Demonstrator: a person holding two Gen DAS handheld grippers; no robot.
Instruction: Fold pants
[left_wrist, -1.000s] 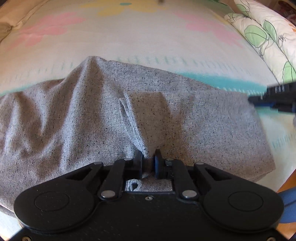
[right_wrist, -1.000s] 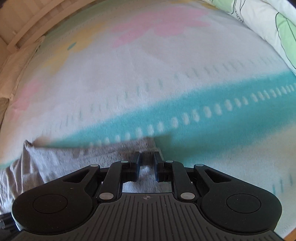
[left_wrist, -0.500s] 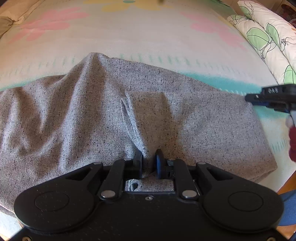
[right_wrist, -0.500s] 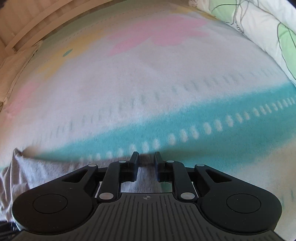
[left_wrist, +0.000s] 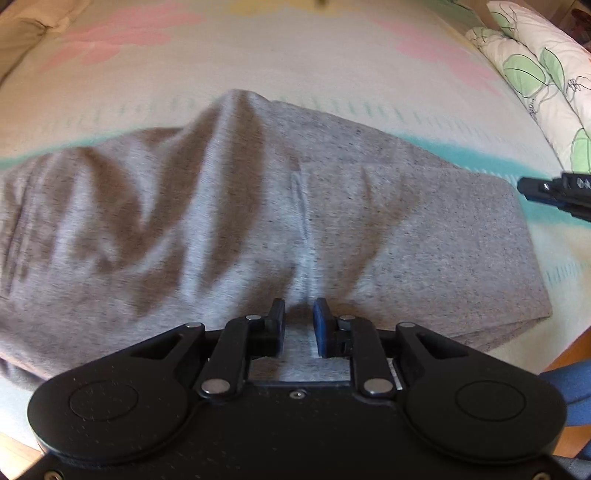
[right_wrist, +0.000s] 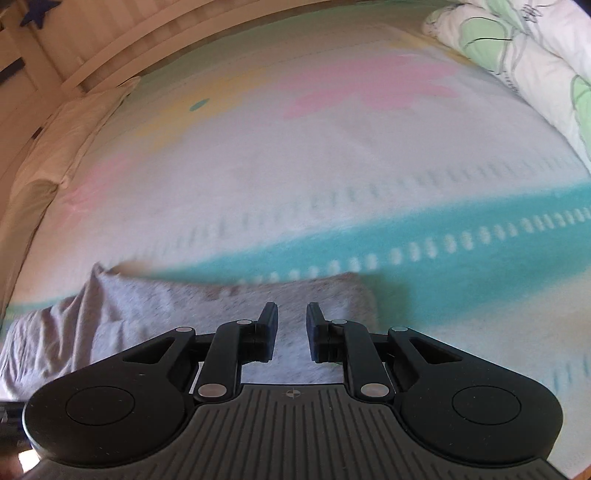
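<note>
Grey speckled pants (left_wrist: 229, 221) lie folded on a pastel bedspread (left_wrist: 295, 55), rumpled on the left and flat toward the right corner. My left gripper (left_wrist: 299, 321) hangs over their near middle, its jaws opening. Cloth lies under the gap, and the pads do not press on it. My right gripper (right_wrist: 291, 317) hovers above the pants' right end (right_wrist: 207, 306), open, the cloth flat below it. Its tip (left_wrist: 524, 188) pokes in at the right edge of the left wrist view, just past the pants' far right corner.
A white pillow with green leaves (left_wrist: 535, 74) lies along the right side of the bed. A beige pillow (right_wrist: 62, 140) and a wooden bed rail (right_wrist: 147, 44) stand at the far left. The bed's near edge and wooden floor (left_wrist: 569, 354) show at the lower right.
The left jaws have spread and let go of the pinched fold, and the cloth on the left looks more rumpled. The right gripper has lifted back, so more of the pants shows beneath it.
</note>
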